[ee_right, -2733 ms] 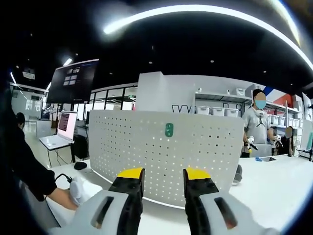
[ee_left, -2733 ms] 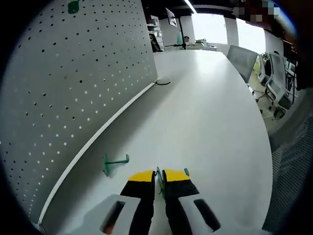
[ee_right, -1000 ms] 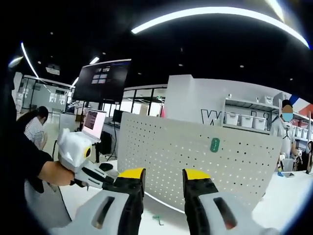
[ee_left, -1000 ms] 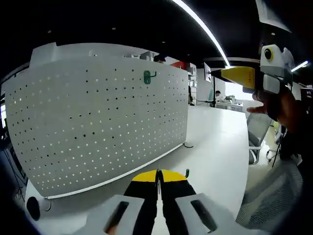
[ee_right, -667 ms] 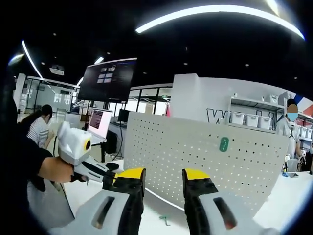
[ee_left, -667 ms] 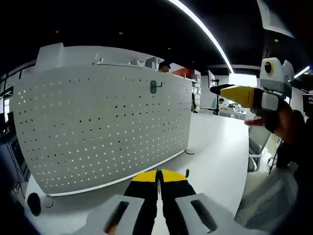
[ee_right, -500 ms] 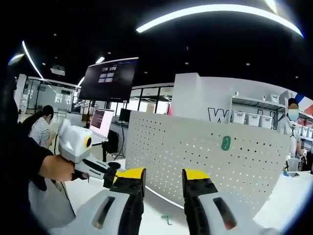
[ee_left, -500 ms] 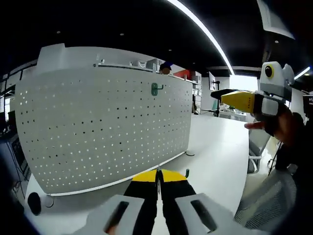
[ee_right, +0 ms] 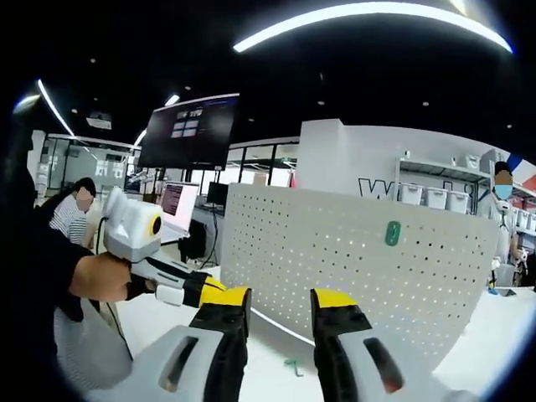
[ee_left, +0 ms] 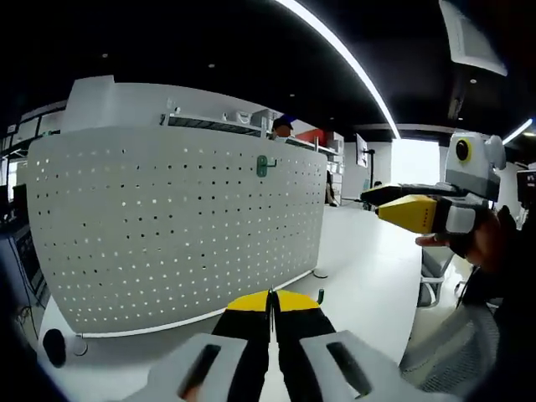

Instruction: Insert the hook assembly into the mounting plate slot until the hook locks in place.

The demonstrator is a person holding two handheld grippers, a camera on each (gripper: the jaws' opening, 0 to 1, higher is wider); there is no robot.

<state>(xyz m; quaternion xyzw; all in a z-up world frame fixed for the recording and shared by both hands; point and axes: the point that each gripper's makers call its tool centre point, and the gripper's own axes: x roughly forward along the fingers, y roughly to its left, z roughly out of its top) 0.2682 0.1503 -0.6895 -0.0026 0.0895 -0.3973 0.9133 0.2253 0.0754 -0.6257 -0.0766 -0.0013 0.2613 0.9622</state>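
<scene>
Left gripper (ee_left: 270,303) fingers clenched on a green hook (ee_left: 319,296), low centre. Right gripper (ee_right: 280,303) fingers released. Pegboard (ee_left: 167,226) upright on worktop (ee_left: 368,268), another hook (ee_left: 263,165) mounted upper centre.

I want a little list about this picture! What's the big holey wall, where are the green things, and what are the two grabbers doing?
board: white pegboard standing upright on a white table
hook on board: green hook mounted near the top
hook on table: another green hook lying in front of the board
left gripper: jaws shut on a green hook piece
right gripper: jaws open, holding nothing
</scene>
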